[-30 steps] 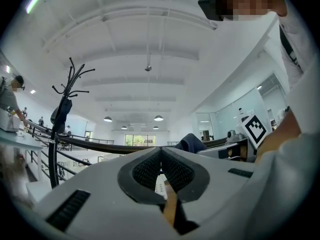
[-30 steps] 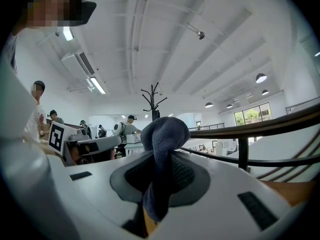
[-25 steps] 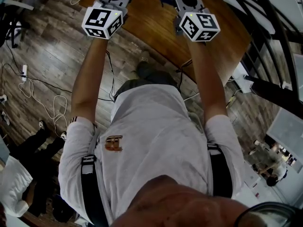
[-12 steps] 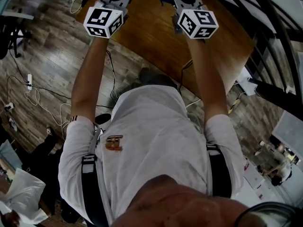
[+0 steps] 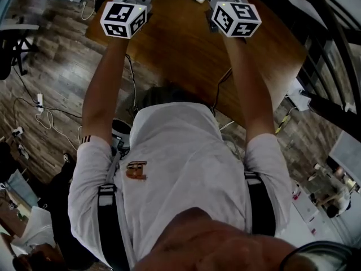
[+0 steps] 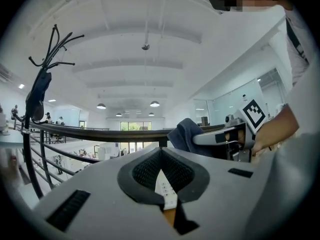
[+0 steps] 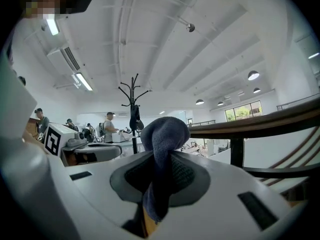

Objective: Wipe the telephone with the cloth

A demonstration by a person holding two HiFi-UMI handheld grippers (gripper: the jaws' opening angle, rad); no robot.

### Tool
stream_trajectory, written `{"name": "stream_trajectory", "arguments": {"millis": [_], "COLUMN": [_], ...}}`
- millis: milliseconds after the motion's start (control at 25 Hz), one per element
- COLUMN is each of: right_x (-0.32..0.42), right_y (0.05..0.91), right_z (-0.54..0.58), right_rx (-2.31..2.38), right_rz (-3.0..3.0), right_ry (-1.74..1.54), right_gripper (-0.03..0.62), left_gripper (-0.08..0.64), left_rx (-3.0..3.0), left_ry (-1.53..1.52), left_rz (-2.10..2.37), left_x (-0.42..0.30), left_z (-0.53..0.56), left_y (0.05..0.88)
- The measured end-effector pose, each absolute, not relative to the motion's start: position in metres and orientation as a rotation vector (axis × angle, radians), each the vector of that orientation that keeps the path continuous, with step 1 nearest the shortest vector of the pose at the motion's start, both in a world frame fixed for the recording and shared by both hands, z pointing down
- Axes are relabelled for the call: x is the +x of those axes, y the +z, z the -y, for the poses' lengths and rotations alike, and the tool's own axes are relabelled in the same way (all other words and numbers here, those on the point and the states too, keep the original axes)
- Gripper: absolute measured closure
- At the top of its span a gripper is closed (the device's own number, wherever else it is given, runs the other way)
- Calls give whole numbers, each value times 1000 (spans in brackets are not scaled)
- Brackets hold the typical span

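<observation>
Both grippers are held out level, side by side, over the brown wooden table (image 5: 180,44). My left gripper (image 6: 162,176) is shut on a slim white piece with rows of small buttons, seemingly the telephone handset (image 6: 166,194). My right gripper (image 7: 160,171) is shut on a dark blue cloth (image 7: 164,139), which bulges above the jaws and hangs below them. From the left gripper view, the right gripper (image 6: 220,138) and its cloth (image 6: 184,134) show close by on the right. In the head view the marker cubes of the left gripper (image 5: 124,18) and the right gripper (image 5: 236,18) show; the jaw tips are cut off at the top.
A black railing (image 5: 333,33) runs along the table's right side and crosses the left gripper view (image 6: 100,132). Cables (image 5: 45,117) lie on the wooden floor at left. A coat stand (image 7: 134,109) and people at desks (image 7: 109,126) are far behind.
Both grippers have shifted slightly toward the top of the head view, and more of the table shows. Their spacing looks the same.
</observation>
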State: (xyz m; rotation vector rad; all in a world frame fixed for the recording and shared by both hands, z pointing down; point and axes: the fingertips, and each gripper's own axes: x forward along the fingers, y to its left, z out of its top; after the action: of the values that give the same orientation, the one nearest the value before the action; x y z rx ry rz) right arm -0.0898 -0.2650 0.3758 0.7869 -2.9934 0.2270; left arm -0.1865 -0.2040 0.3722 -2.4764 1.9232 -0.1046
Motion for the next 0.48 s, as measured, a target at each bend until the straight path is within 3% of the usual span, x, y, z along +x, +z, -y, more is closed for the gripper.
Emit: {"name": "stream_trajectory", "arguments": {"millis": [480], "right_x": [-109], "right_y": [382], "right_z": [306], "right_rx": [891], "right_rz": [2884], "right_ry": [219], "right_gripper": [514], "left_gripper": [541], "left_rx": [-2586], "left_ry": [-280], "left_rz": [-1853], "left_x": [-200], "left_z": [255], "left_y": [393]}}
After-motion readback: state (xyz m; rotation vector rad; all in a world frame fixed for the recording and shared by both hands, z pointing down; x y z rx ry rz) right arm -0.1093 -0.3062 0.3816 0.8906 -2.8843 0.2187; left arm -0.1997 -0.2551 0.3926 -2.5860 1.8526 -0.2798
